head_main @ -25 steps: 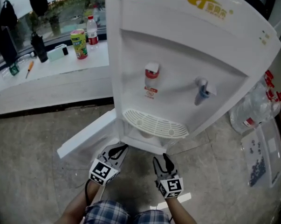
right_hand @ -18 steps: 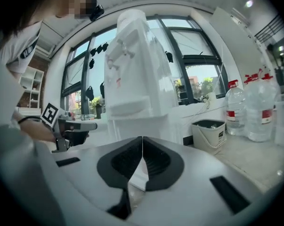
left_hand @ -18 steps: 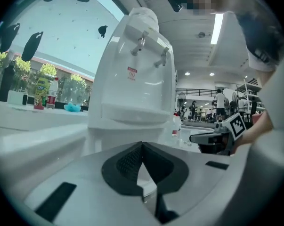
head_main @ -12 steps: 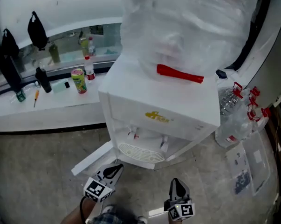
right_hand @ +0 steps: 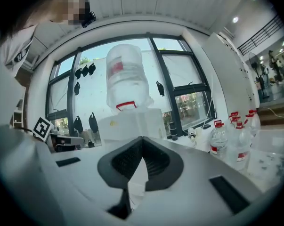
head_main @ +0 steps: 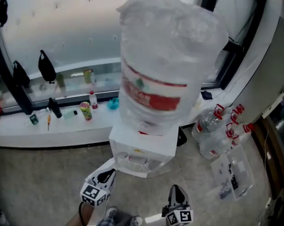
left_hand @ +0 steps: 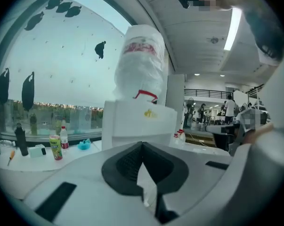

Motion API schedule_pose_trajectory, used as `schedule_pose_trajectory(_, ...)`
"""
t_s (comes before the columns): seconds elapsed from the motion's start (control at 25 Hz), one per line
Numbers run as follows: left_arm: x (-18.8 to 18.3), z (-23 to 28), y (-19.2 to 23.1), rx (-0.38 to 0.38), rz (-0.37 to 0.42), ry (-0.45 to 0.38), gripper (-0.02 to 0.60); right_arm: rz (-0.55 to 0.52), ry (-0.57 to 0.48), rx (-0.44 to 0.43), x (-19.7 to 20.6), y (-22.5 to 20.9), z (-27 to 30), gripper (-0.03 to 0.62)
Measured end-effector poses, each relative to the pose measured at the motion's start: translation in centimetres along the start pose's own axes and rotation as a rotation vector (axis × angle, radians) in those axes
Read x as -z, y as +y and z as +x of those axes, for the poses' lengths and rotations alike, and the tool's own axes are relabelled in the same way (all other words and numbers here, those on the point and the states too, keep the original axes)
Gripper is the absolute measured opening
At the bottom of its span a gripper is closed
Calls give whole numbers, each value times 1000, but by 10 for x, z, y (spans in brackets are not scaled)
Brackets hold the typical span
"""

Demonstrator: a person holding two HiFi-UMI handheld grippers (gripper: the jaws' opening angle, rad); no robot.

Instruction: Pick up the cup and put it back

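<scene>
Both hands are low in my head view, side by side and apart, aimed at the base of the water dispenser (head_main: pixel 141 149). The left gripper (head_main: pixel 108 174) angles in from the left; the right gripper (head_main: pixel 176 189) points almost straight ahead. Both sit close to level. The left's ribbed black pads (left_hand: pixel 127 161) meet at the tips with nothing between them, and the right's jaws are pressed together and empty too. The dispenser is a smooth white plastic box. The big bottle (head_main: pixel 165 60) on top is rounded and wrapped in crinkly clear film, with a red label band. I can't pick out the cup in any view.
</scene>
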State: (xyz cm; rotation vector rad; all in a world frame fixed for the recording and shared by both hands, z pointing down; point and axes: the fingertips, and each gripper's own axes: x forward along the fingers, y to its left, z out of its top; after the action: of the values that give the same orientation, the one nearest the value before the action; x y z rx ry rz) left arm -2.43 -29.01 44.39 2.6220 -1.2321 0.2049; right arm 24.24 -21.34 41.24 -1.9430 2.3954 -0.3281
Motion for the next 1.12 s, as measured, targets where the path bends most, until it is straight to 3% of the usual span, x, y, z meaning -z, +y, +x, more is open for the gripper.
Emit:
schedule_pose_trajectory(0.24, -132, -32, -22, -20, 35, -44, 25, -10, -22, 24, -126, 12, -25, 18)
schedule_pose_trajectory(0.48, -216, -54, -40, -26, 53, -95, 25, -50, -80, 4, -217, 28, -41, 18)
schedule_pose_trajectory(0.64, -251, -65, -50, -25, 104, -115, 25, -57, -125, 10, -258, 38, -50, 18)
schedule_pose_trajectory(0.8, -276, -69, -59, -35, 105, -135, 25, -58, -126, 28, -278, 36, -59, 18)
schedule_pose_trajectory(1.12, -284, -73, -73, -60, 70, -173, 25, -52, -136, 82, -287, 21, -83, 17)
